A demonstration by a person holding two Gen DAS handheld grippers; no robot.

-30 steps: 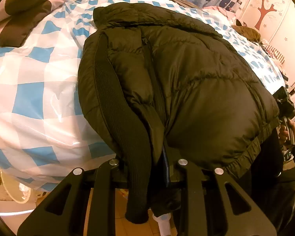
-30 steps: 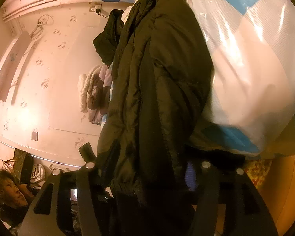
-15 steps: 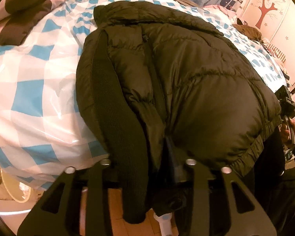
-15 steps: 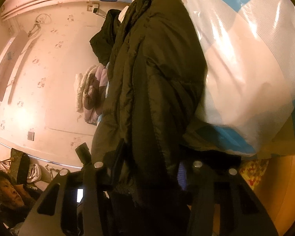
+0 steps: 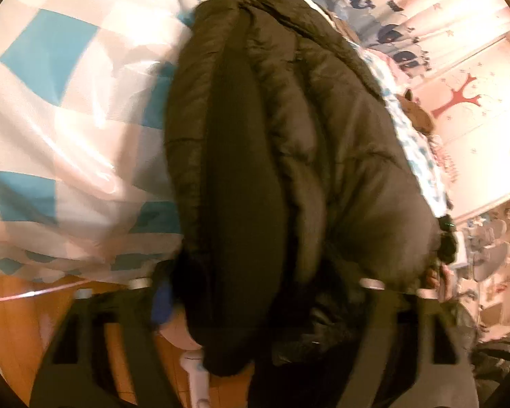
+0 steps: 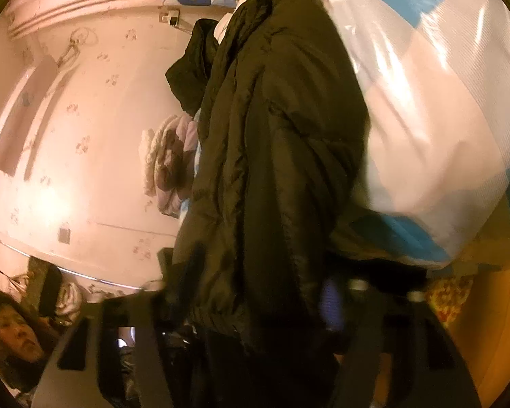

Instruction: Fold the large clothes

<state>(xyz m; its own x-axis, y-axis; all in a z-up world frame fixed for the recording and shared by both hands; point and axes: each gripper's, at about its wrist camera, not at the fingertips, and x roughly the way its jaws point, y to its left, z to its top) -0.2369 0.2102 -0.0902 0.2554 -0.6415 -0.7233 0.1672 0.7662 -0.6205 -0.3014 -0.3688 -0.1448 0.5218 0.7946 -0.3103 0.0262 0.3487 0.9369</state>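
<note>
The left gripper [image 5: 255, 285] is standing with fingers that have just been opening, the dark puffer jacket's [image 5: 289, 142] hem between them, pads not visibly pressing. The jacket is lying on the checked bed [image 5: 68, 108]. The right gripper's [image 6: 255, 289] fingers are straddling its hem; grip unclear.

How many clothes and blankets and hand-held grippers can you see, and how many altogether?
Dark puffer jacket: 1
Blue and white checked bed cover: 1
Folded pink and brown blanket: 1
Other dark garment behind the jacket: 1
Hand-held grippers: 2, the left hand-held gripper and the right hand-held gripper
Total: 6
</note>
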